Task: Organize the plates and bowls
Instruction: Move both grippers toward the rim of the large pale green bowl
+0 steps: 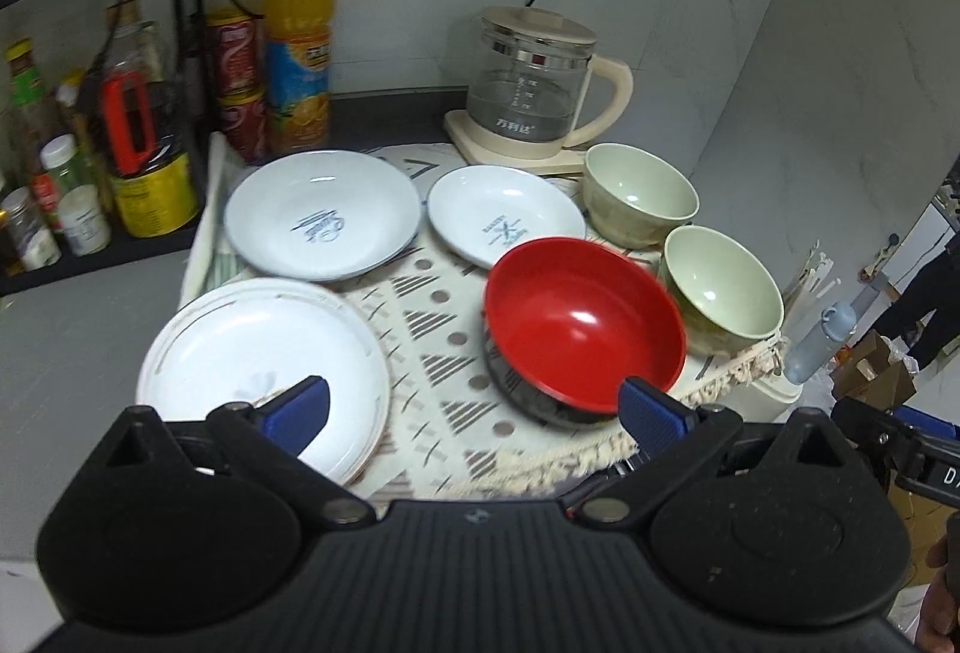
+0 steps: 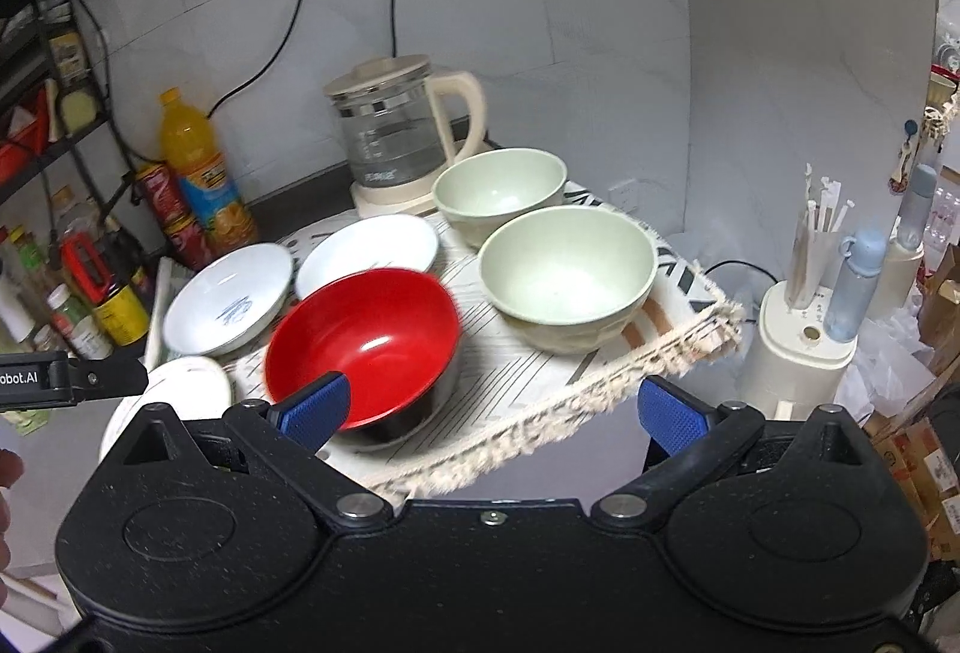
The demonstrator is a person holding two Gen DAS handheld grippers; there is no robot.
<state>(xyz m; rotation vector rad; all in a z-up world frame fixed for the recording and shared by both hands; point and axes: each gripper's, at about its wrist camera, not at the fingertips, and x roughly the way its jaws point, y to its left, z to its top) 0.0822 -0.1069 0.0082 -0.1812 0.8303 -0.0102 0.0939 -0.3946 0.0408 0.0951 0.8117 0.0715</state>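
A red bowl [image 1: 585, 320] with a black outside stands at the front of a patterned mat [image 1: 444, 347]; it also shows in the right wrist view [image 2: 366, 344]. Two pale green bowls [image 1: 641, 194] [image 1: 723, 287] stand at its right. Three white plates lie to the left: a near one [image 1: 258, 353], a large far one [image 1: 321, 215] and a small one [image 1: 504, 215]. My left gripper [image 1: 474, 413] is open, above the mat's front edge between near plate and red bowl. My right gripper [image 2: 495, 410] is open, with its left finger by the red bowl's near rim.
A glass kettle [image 1: 531, 83] on its base stands behind the dishes by the wall. An orange juice bottle [image 1: 298, 47], red cans [image 1: 237, 59] and a black rack of jars [image 1: 90, 185] are at the left. An appliance with straws and a blue bottle [image 2: 804, 335] stands right of the mat.
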